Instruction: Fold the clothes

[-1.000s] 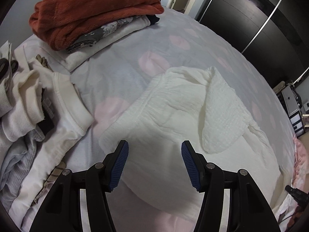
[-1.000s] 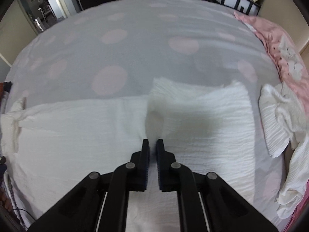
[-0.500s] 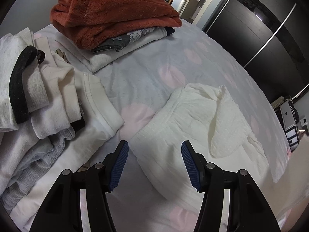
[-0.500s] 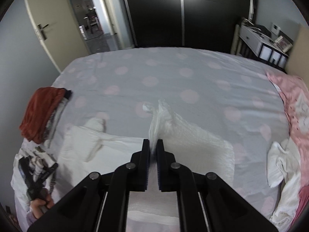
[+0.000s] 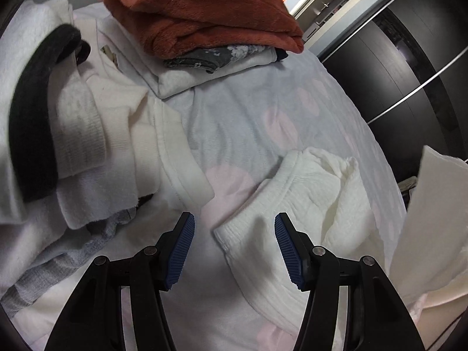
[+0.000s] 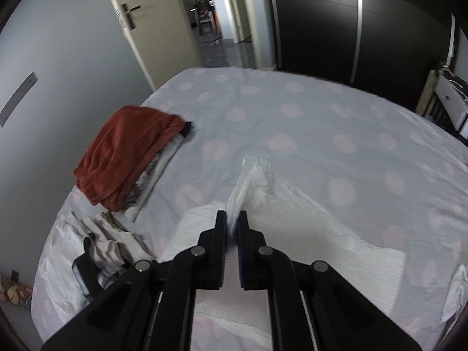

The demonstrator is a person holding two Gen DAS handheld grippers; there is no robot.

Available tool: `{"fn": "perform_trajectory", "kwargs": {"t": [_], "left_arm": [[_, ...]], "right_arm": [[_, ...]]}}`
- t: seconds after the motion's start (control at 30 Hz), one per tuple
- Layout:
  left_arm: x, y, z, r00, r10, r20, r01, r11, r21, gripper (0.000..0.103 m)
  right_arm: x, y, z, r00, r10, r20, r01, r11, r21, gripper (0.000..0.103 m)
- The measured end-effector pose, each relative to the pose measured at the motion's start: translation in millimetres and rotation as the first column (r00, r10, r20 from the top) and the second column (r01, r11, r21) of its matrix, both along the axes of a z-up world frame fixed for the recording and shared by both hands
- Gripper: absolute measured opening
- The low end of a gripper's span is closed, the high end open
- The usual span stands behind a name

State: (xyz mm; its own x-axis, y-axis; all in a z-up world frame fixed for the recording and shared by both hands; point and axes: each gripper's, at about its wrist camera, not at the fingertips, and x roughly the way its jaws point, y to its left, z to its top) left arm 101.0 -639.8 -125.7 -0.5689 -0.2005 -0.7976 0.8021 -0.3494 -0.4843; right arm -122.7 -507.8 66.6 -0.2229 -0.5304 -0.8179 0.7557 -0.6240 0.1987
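While the bed [image 6: 321, 134], its grey sheet dotted pink, filled the middle of the right view, a door [image 6: 131, 26] stood upper left and a dark wardrobe [image 6: 316, 23] upper right. A rust blanket [image 6: 125, 152] topped a stack at the left. My right claw [image 6: 231, 225] pinched the white garment [image 6: 278, 204] at lower centre, now lifted well higher than a second before. My left claw [image 5: 234, 242] hung spread over its hem [image 5: 263, 234], having drifted toward the pile of clothes [image 5: 87, 134].
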Motion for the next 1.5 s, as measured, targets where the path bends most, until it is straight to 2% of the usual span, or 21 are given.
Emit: {"fn": "perform_trajectory", "kwargs": {"t": [0.2, 0.4, 0.53, 0.57, 0.67, 0.7, 0.73, 0.77, 0.87, 1.0, 1.1, 1.2, 1.23, 1.3, 1.33, 1.37, 1.5], "left_arm": [[-4, -2, -2, 1.000, 0.008, 0.009, -0.008, 1.000, -0.026, 0.059], [-6, -1, 1, 0.999, 0.015, 0.032, -0.013, 0.997, -0.081, 0.059], [-7, -1, 2, 0.999, 0.016, 0.027, -0.014, 0.996, -0.092, 0.059], [-8, 0, 3, 1.000, 0.012, 0.028, -0.009, 0.995, -0.096, 0.059], [-10, 3, 4, 1.000, -0.009, 0.029, 0.012, 0.994, -0.105, 0.059], [-11, 3, 4, 0.999, -0.013, 0.029, 0.016, 0.994, -0.109, 0.059], [-12, 4, 4, 0.999, -0.016, 0.029, 0.020, 0.993, -0.113, 0.059], [-12, 5, 5, 0.999, -0.019, 0.028, 0.022, 0.993, -0.114, 0.059], [-16, 9, 8, 0.999, -0.037, 0.020, 0.039, 0.992, -0.116, 0.059], [-23, 18, 12, 0.996, -0.078, 0.034, 0.082, 0.988, -0.130, 0.059], [-23, 24, 16, 0.995, -0.083, 0.046, 0.089, 0.986, -0.143, 0.061], [-12, 29, 33, 0.998, -0.051, -0.024, 0.045, 0.980, -0.193, 0.065], [-9, 31, 38, 0.998, -0.041, -0.048, 0.030, 0.977, -0.209, 0.068], [-2, 34, 49, 0.995, -0.022, -0.094, -0.001, 0.971, -0.240, 0.075], [-6, 37, 47, 0.997, -0.043, -0.070, 0.025, 0.972, -0.234, 0.075], [-11, 39, 44, 0.997, -0.064, -0.047, 0.052, 0.972, -0.228, 0.075], [-30, 45, 33, 0.989, -0.134, 0.059, 0.143, 0.972, -0.189, 0.075]], "right_arm": [[30, -67, -66, 0.991, 0.108, 0.081, -0.113, 0.992, 0.054, 0.006], [36, -93, -130, 0.982, 0.104, 0.156, -0.116, 0.991, 0.073, 0.006], [35, -99, -156, 0.967, 0.117, 0.228, -0.133, 0.989, 0.058, 0.007], [35, -100, -162, 0.961, 0.122, 0.249, -0.139, 0.989, 0.054, 0.010], [32, -96, -169, 0.949, 0.120, 0.292, -0.134, 0.991, 0.028, 0.011], [29, -92, -165, 0.946, 0.115, 0.302, -0.124, 0.992, 0.012, 0.013], [26, -86, -160, 0.945, 0.112, 0.307, -0.116, 0.993, -0.004, 0.021], [23, -78, -152, 0.947, 0.111, 0.303, -0.110, 0.994, -0.020, 0.026], [16, -47, -126, 0.958, 0.116, 0.264, -0.103, 0.993, -0.061, 0.026], [6, 19, -99, 0.979, 0.073, 0.192, -0.058, 0.995, -0.079, 0.026], [-6, 80, -95, 0.992, 0.000, 0.125, 0.008, 0.998, -0.060, 0.027], [-12, 153, -96, 0.986, -0.112, 0.125, 0.122, 0.990, -0.075, 0.027], [-14, 178, -100, 0.978, -0.158, 0.138, 0.169, 0.982, -0.079, 0.027], [-16, 229, -109, 0.954, -0.256, 0.159, 0.269, 0.960, -0.072, 0.038], [-14, 250, -116, 0.939, -0.301, 0.167, 0.316, 0.946, -0.072, 0.050], [-13, 272, -123, 0.921, -0.346, 0.180, 0.364, 0.928, -0.082, 0.056], [-12, 339, -160, 0.835, -0.466, 0.293, 0.514, 0.850, -0.112, 0.056]]}}
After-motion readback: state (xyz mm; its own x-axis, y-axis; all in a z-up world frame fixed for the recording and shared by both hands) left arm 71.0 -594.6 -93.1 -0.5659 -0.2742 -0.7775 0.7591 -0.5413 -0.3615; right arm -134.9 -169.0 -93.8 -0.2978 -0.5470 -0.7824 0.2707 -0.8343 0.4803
